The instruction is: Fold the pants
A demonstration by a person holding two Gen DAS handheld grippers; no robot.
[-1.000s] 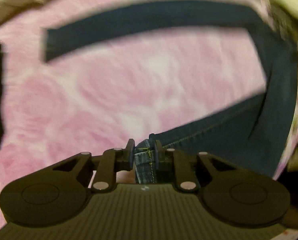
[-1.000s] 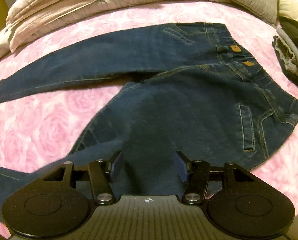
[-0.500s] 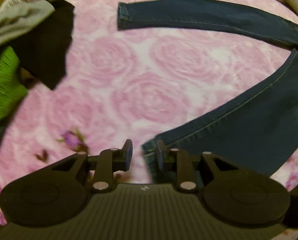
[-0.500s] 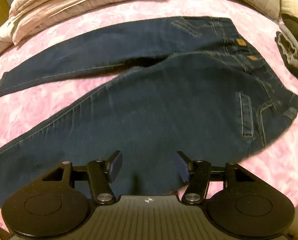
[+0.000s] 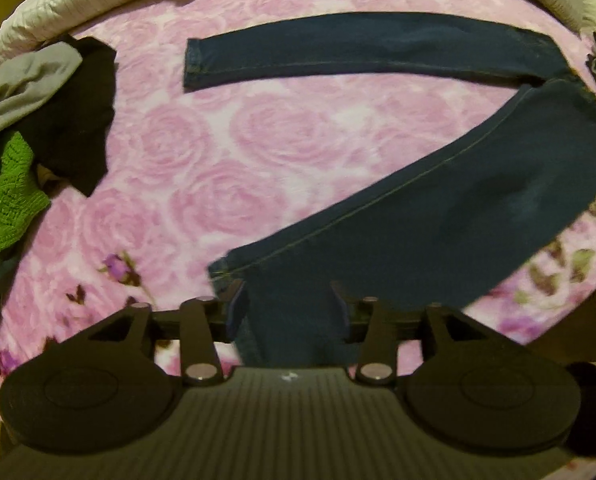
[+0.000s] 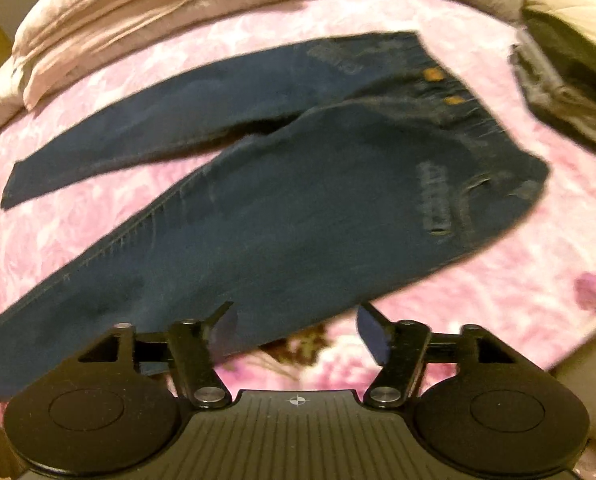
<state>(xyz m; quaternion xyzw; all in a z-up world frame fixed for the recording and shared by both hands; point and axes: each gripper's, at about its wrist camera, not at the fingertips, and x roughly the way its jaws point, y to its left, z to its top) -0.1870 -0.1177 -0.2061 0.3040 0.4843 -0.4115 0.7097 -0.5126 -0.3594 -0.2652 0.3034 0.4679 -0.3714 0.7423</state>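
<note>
Jeans (image 5: 377, 50) lie spread on pink rose bedspread (image 5: 226, 148), legs splayed in V. I judge denim soft but weighty, drapes, no slip; best hold at hem (image 5: 222, 272) or waistband (image 6: 457, 96). My left gripper (image 5: 286, 300) just opened, empty, near leg hem below it. Right gripper (image 6: 294, 326) just opened wide, empty, at near leg's lower edge.

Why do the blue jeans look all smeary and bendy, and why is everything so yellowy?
Right wrist view: the jeans are smeared by motion blur, pocket stitching fuzzy. Left wrist view: sharper, only the near leg softens by the left gripper. Both views: the fisheye lens curves the pink blanket into a dome; warm indoor light tints everything yellowish.
</note>
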